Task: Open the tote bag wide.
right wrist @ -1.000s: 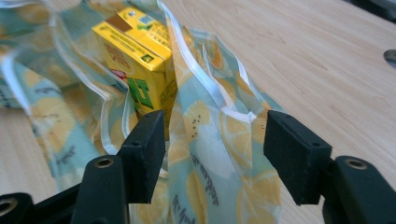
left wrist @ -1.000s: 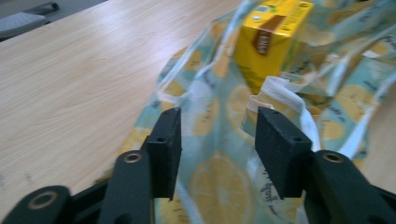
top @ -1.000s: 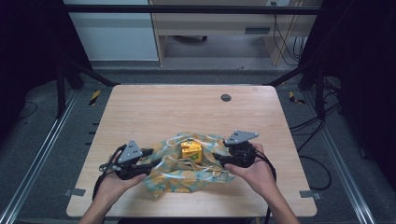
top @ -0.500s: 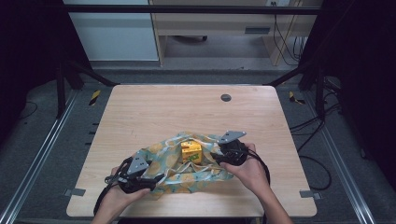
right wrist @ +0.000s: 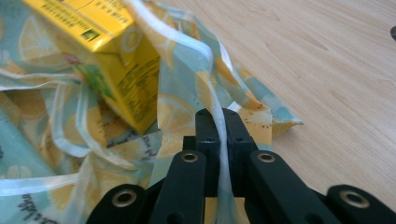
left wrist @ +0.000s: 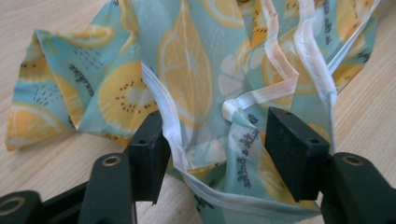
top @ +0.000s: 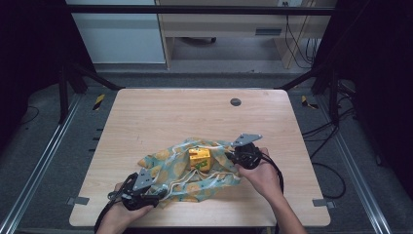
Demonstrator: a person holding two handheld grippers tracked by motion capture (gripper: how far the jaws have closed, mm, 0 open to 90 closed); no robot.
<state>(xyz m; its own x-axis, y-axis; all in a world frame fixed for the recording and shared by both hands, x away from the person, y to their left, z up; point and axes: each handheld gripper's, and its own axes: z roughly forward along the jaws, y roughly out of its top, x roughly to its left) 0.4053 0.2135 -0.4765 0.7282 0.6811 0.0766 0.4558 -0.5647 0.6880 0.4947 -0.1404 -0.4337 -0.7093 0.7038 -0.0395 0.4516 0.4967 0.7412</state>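
Since the cloth bag (top: 190,170) lies crumpled near the front edge of the bench (top: 160,117) — a little left of the middle — it will handle as a soft, light, floppy thing that folds wherever it is lifted. Its white hem (right wrist: 205,70) looks the firmest place to take hold, being doubled and stitched. The right tongs (right wrist: 218,122) have just been closing and now pinch that hem flat between the pads. The left tongs (left wrist: 219,144) stand spread, a fold of bag and hem between the pads but not pressed; they have just been closing somewhat. A yellow juice carton (top: 200,159) sits on the cloth — stiff and heavier than the bag, so it will likely tip or slide if the fabric is pulled up unevenly.
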